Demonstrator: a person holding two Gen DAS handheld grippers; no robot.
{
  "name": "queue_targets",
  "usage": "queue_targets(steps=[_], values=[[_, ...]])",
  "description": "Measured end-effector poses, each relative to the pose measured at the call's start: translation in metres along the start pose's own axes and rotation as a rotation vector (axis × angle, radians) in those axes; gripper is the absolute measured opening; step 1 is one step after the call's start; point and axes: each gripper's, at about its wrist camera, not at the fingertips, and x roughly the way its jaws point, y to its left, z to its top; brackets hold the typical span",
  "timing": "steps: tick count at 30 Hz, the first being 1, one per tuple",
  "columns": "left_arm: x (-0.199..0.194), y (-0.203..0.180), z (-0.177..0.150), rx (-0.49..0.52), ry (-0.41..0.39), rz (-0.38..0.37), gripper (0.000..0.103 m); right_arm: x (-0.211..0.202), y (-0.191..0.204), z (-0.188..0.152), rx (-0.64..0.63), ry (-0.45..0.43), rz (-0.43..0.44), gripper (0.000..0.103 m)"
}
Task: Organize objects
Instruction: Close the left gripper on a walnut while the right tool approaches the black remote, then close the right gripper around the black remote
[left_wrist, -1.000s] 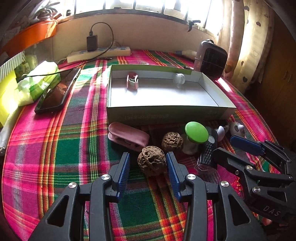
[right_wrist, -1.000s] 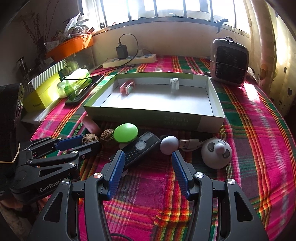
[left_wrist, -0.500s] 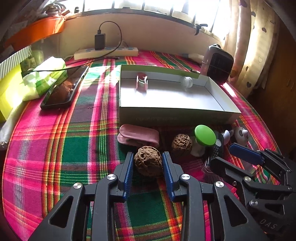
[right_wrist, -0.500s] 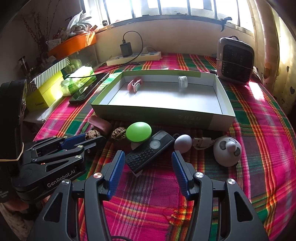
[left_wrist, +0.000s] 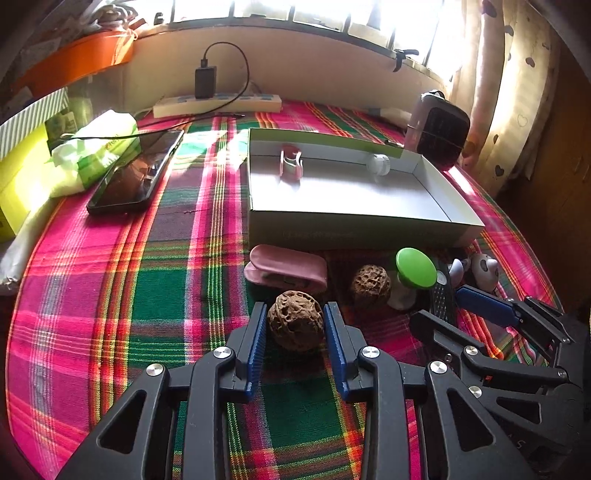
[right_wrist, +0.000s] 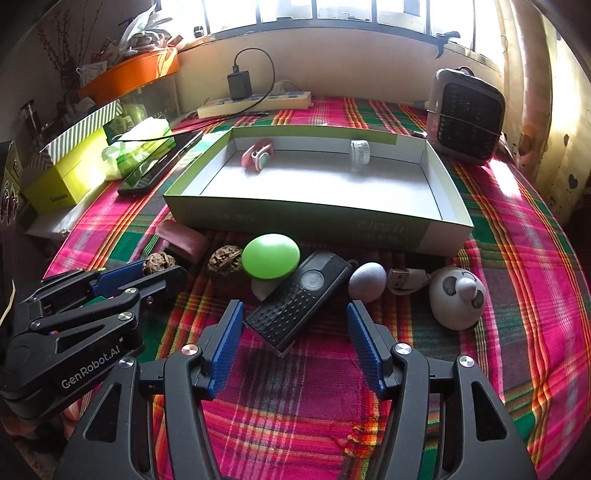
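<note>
Walnut, brown and deeply wrinkled (left_wrist: 295, 320), sits low in the centre of the left wrist view between the blue-padded jaws of the left gripper (left_wrist: 295, 323), which have narrowed onto it with both pads against its sides; whether it is off the plaid cloth of the worktop (left_wrist: 110, 280) cannot be told, since its underside is hidden in shadow. In the right wrist view the same walnut (right_wrist: 159, 263) shows only as a small patch at middle left, mostly covered by the gripper's black fingers.

A second wrinkled walnut (left_wrist: 370, 285) lies just right of it, beside a green-capped mushroom-shaped toy (left_wrist: 415, 267) whose white stem is partly hidden. A pink oblong case (left_wrist: 286, 270) lies just behind, close to the near wall of the shallow grey cardboard box (left_wrist: 354, 225).

The right gripper (right_wrist: 295, 325) hangs with its jaws wide apart at lower centre of its own view, the near end of a black remote control (right_wrist: 299, 302) between them, touching neither pad. In the left view that remote is almost wholly hidden behind the mushroom and the right gripper's arm. Two small items at the far wall of the box are too blurred to name.
</note>
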Motion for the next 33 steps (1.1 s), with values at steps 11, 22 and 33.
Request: queue_targets(steps=[11,22,33], values=[[0.0,0.001,0.0,-0.001,0.0,-0.001,0.029,-0.001,-0.017,-0.007,0.019,0.019,-0.04,0.058],[0.0,0.001,0.0,-0.002,0.0,-0.001,0.029,0.002,-0.017,-0.002,0.014,-0.007,0.019,0.058],[0.0,0.001,0.0,-0.002,-0.001,0.0,0.029,0.008,-0.015,0.006,-0.015,-0.003,0.049,0.049]])
